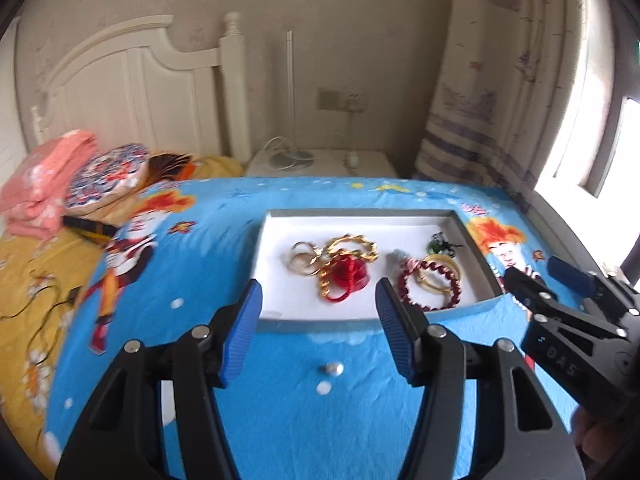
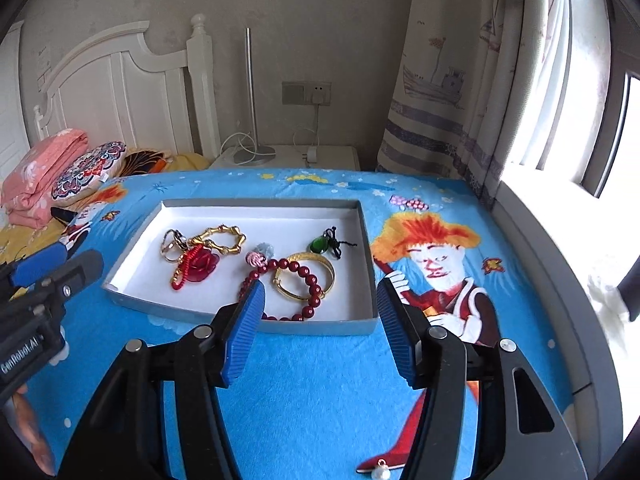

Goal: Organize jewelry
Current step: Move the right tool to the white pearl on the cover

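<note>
A shallow white tray with a grey rim [image 1: 360,213] [image 2: 260,203] lies on the blue bed cover. It holds gold rings [image 2: 173,245], a gold chain bracelet [image 2: 224,240], a red rose piece [image 2: 202,266], a dark red bead bracelet [image 2: 308,280], a gold bangle [image 2: 306,276] and a green pendant [image 2: 320,245]. A small silver and pearl piece [image 1: 331,369] lies on the cover in front of the tray, below my open, empty left gripper [image 1: 318,296]. A pearl earring [image 2: 380,471] lies near the front edge. My right gripper [image 2: 320,300] is open and empty at the tray's near right corner.
Folded pink blanket [image 2: 44,176] and a patterned cushion [image 2: 90,174] lie at the back left by the white headboard [image 2: 120,92]. A nightstand with a lamp and cables [image 2: 280,156] stands behind the bed. Curtain and window are at the right.
</note>
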Motion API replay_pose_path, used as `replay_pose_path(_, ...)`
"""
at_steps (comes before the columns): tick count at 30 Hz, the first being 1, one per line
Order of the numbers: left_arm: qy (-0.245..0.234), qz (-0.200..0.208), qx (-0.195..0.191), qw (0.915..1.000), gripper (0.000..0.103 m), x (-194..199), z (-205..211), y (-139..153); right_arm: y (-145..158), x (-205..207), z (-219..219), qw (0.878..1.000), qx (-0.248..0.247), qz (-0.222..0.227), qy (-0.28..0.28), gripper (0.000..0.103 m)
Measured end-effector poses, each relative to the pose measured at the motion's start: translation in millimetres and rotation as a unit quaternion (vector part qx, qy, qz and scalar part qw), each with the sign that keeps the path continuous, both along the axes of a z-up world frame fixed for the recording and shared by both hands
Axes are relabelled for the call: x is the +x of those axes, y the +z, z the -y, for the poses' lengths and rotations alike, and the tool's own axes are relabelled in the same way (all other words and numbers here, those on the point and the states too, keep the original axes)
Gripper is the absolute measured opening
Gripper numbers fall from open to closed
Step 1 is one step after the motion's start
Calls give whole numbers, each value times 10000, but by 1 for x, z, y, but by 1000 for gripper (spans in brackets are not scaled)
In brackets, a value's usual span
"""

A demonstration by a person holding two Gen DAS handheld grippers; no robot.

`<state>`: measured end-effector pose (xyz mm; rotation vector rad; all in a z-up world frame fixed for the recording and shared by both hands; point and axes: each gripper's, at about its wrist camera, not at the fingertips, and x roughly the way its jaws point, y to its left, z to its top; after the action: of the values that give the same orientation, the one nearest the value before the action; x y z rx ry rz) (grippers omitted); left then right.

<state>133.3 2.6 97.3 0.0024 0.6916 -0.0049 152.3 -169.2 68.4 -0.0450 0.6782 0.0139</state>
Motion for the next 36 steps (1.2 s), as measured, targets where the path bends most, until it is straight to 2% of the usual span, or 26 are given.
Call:
replay_pose_path(1, 37, -106, 91, 9999, 57, -4, 4, 2, 6, -2, -2, 10000, -5, -52, 34, 55)
replay_pose_path(4, 223, -68, 191, 9995, 57, -22, 7, 2, 22, -16, -4, 9999, 23, -147, 51, 55)
replay_pose_path(8, 457, 223, -193, 9985, 57, -57, 10, -8, 27, -47, -2, 9999, 128, 14, 75, 56)
replay_pose_path(11, 533, 419, -346, 9971, 58, -78, 13, -14, 17, -72, 8, 9996, 227, 189, -3, 57)
replay_pose_path(12, 651, 504, -465, 9955, 62, -88, 10, -17, 13, -78, 12, 9994, 270, 200, -72, 57)
replay_pose_path(16, 847, 811, -518, 9918, 64, -108, 4, -23, 4, -100, 33, 9980, 459, 316, -297, 57)
replay_pose_path(19, 931, 1028, -495, 9891, 65, -116, 1, -28, -2, -112, 49, 9957, 492, 569, -537, 57)
replay_pose_path(25, 551, 1215, -224, 9908, 65, -116, 14, -39, -28, -122, 46, 9967, 242, 598, -484, 58)
replay_pose_path(28, 394, 1160, -160, 9923, 65, -111, 16, -47, -39, -128, 42, 9970, 80, 660, -409, 60)
replay_pose_path(32, 282, 892, -137, 9955, 65, -100, 14, -66, -52, -128, 50, 9972, 38, 564, -497, 72)
replay_pose_path(36, 235, 619, -194, 9976, 64, -90, 6, -82, -73, -124, 58, 9983, 60, 315, -488, 73)
